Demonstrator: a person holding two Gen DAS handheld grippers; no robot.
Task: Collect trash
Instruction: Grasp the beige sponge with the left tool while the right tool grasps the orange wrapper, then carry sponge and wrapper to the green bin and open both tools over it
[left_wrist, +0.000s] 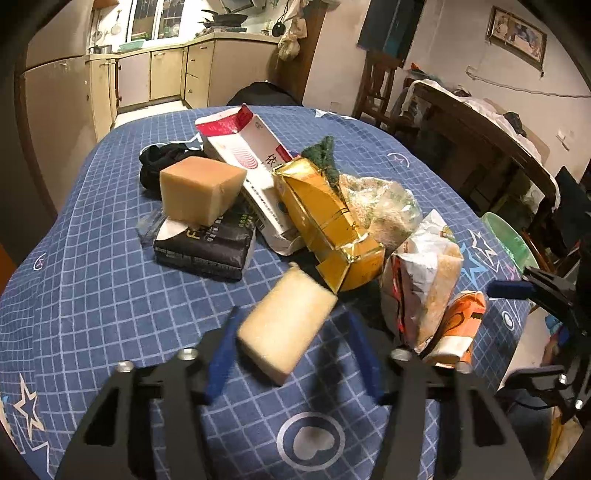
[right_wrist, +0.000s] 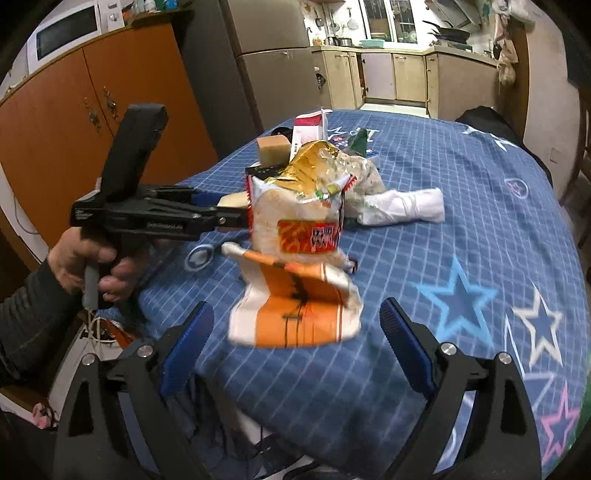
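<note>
Your left gripper is spread wide w/ a pale sponge block sitting between the fingers, not pinched; it looks blurred, so can't tell if it's resting on the tablecloth or mid-drop. Your right gripper is also wide open, straddling the orange-and-white wrapper near the table's front edge, pads well apart from it. Rest of the trash is piled mid-table: gold foil pack, red-white carton, black pack w/ a second sponge block on top, crumb bag just behind the wrapper. Risks, IMO: closing the right too shallow will just crumple the wrapper & let it slip, or nudge the upright crumb bag over & spill it. The left, closing off-centre, may squirt the soft sponge out sideways toward the pile. The grippers are close together, so watch for a clash.
</note>
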